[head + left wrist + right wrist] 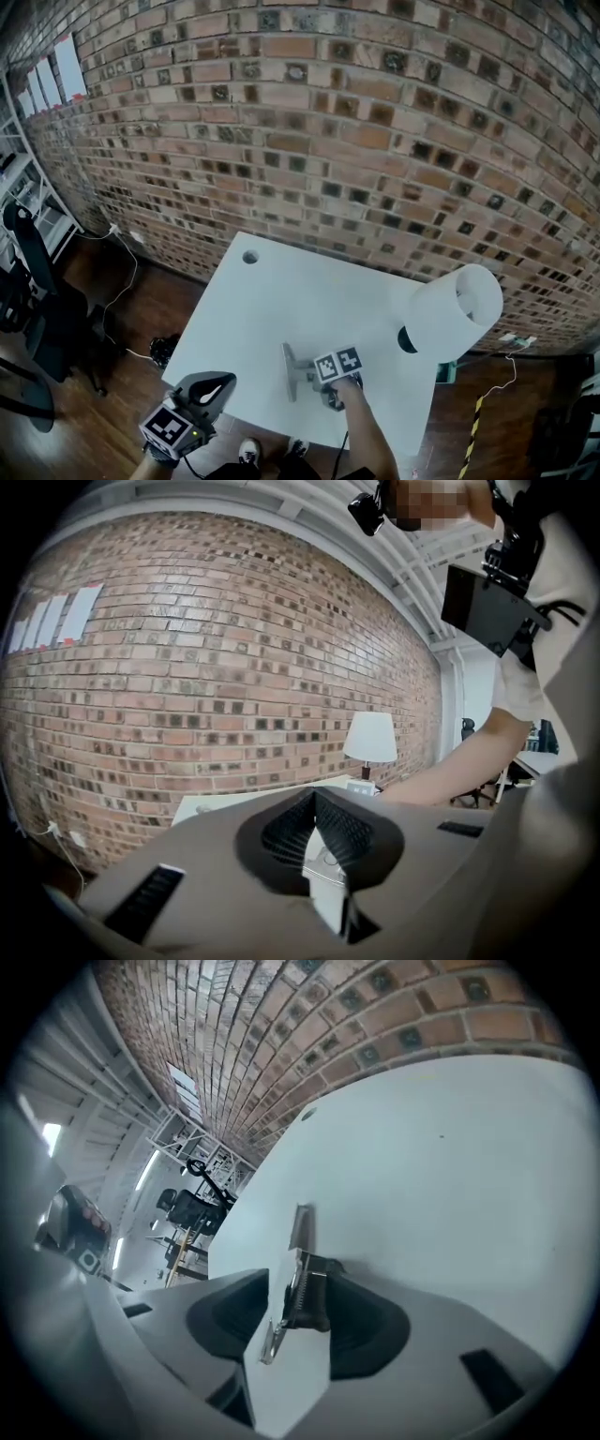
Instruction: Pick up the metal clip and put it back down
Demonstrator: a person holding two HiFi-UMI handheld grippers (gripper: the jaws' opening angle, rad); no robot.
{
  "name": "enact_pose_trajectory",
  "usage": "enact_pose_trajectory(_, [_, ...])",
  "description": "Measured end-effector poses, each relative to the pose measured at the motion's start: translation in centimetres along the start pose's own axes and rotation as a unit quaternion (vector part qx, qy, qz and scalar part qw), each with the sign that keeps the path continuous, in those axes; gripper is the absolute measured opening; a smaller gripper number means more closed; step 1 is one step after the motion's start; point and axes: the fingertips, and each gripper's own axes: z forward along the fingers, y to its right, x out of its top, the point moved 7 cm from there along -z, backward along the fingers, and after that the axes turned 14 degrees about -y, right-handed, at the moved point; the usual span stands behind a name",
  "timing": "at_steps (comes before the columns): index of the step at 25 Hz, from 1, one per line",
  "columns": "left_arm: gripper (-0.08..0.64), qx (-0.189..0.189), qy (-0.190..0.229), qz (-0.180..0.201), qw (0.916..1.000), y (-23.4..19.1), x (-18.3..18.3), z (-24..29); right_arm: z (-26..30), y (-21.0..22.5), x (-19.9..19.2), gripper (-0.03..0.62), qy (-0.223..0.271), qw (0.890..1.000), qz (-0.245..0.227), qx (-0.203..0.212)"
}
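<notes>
Straddling metal clip (298, 1269) near table (281, 291) edge, right tongs (302, 1277) open; left tongs (315, 797) closed.

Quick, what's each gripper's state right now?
Left gripper: closed, empty.
Right gripper: open, metal clip between its fingers, not clamped.

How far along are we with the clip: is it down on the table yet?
Looks done: the metal clip rests on the white table. In hand: the right gripper sits low around it, jaws apart, apparently not squeezing. Remaining: draw that gripper clear. The left gripper, shut and empty, takes no part.
</notes>
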Motion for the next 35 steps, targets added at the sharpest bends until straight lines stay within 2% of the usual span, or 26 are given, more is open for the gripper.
enact_pose_trajectory(1, [-0.003, 0.004, 0.0, -0.004, 1.0, -0.2, -0.1, 0.1, 0.1, -0.1, 0.2, 0.145, -0.001, 1.0, -0.001, 0.004])
enact_pose_trajectory(4, [-0.002, 0.006, 0.0, -0.01, 0.9999, -0.1, -0.2, 0.6, 0.2, -0.5, 0.5, 0.082, 0.001, 1.0, -0.007, 0.012])
enact_pose_trajectory(8, [-0.002, -0.001, -0.001, -0.007, 1.0, 0.4, -0.2, 1.2, -0.2, -0.5, 0.5, 0.074, 0.015, 1.0, -0.018, -0.012])
enact_pose_trajectory(11, [-0.002, -0.008, 0.002, -0.004, 1.0, 0.5, 0.1, 1.6, -1.3, -0.5, 0.0, 0.074, 0.034, 0.997, -0.03, -0.069])
enact_pose_trajectory(14, [-0.002, -0.013, 0.003, -0.001, 0.9999, 0.5, 0.4, 1.7, -2.7, -0.8, -0.8, 0.074, 0.057, 0.988, -0.046, -0.133])
enact_pose_trajectory(17, [-0.003, -0.019, 0.009, 0.003, 0.9998, 0.9, 0.6, 1.5, -4.4, -1.5, -2.0, 0.074, 0.097, 0.979, -0.044, -0.173])
enact_pose_trajectory(24, [-0.003, -0.051, 0.033, 0.034, 0.9975, 1.7, 1.4, 0.6, -11.1, -5.2, -4.2, 0.074, 0.231, 0.938, -0.033, -0.256])
enact_pose_trajectory(31, [-0.002, -0.084, 0.056, 0.074, 0.9921, 2.3, 2.6, -1.6, -16.9, -12.3, -6.8, 0.075, 0.354, 0.886, -0.06, -0.292])
enact_pose_trajectory(35, [-0.002, -0.082, 0.068, 0.089, 0.9903, 1.8, 2.5, -3.1, -18.4, -16.3, -8.7, 0.075, 0.403, 0.861, -0.084, -0.297])
